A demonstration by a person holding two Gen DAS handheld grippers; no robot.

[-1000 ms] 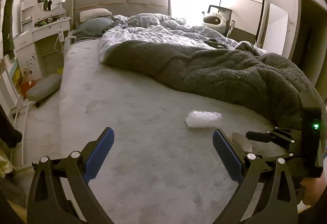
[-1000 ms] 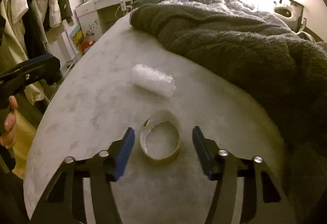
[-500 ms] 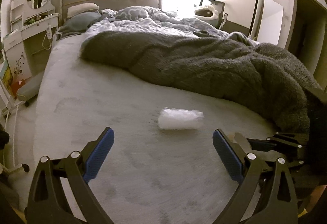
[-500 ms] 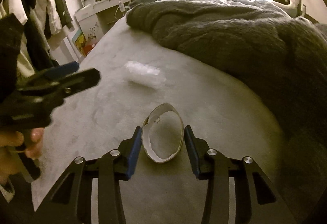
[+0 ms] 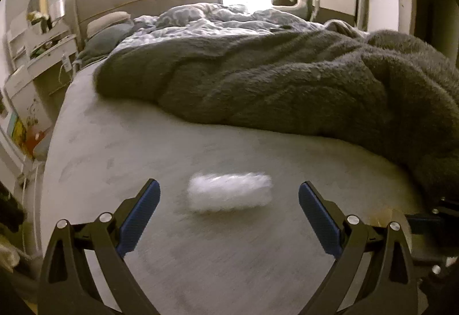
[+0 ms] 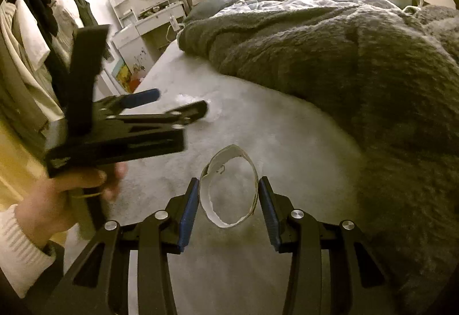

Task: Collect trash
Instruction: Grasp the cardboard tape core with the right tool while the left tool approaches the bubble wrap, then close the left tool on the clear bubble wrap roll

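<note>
On the pale grey bed sheet [image 6: 287, 125], nearest the cameras, the right gripper [image 6: 228, 201] is clamped on a torn cardboard tape ring [image 6: 229, 191], squeezing it into an oval. Just left of it the left gripper [image 5: 228, 207], held in a hand [image 6: 57, 194], has its blue fingers [image 5: 137, 213] spread wide, with a blurred, crumpled clear plastic wrapper [image 5: 229, 195] lying on the sheet just ahead of its fingertips. Beyond both, a dark fuzzy blanket [image 5: 287, 85] is heaped across the sheet toward the headboard [image 5: 149, 2].
</note>
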